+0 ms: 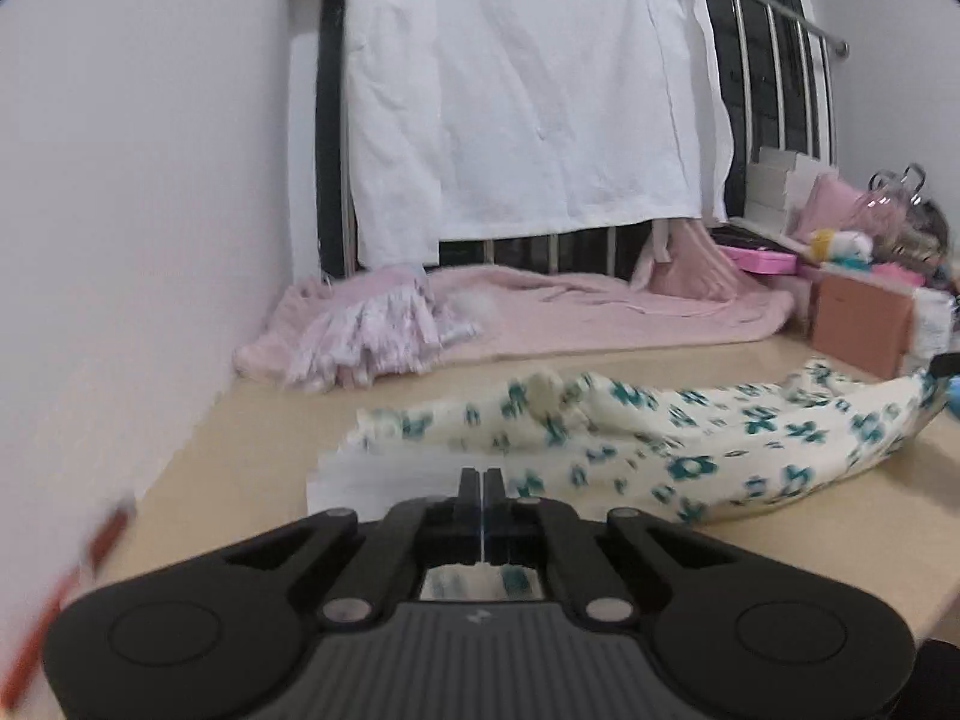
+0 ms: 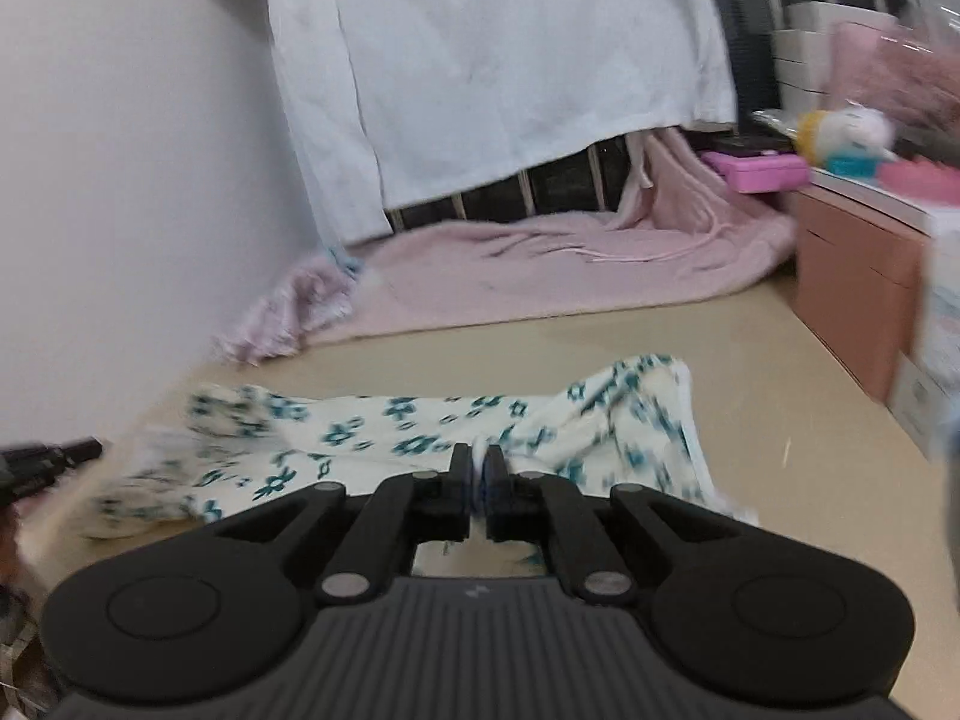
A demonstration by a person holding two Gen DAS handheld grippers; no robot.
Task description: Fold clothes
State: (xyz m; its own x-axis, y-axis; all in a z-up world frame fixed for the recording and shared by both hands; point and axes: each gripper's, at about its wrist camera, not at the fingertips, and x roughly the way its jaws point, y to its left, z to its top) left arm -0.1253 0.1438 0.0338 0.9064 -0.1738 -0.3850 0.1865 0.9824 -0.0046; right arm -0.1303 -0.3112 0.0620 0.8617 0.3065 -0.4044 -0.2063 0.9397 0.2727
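A cream garment with teal flowers lies stretched across the beige table. My left gripper has its jaws together at the garment's left end, cloth showing beneath them. In the right wrist view the same garment lies in front of my right gripper, whose jaws pinch a fold of it. The tip of the left gripper shows at the left edge there. The tip of the right gripper shows at the garment's far right end in the left wrist view.
A pink blanket and a pink fringed cloth lie at the back by a metal rail draped with a white sheet. Pink boxes and toys crowd the right. A white wall is at left.
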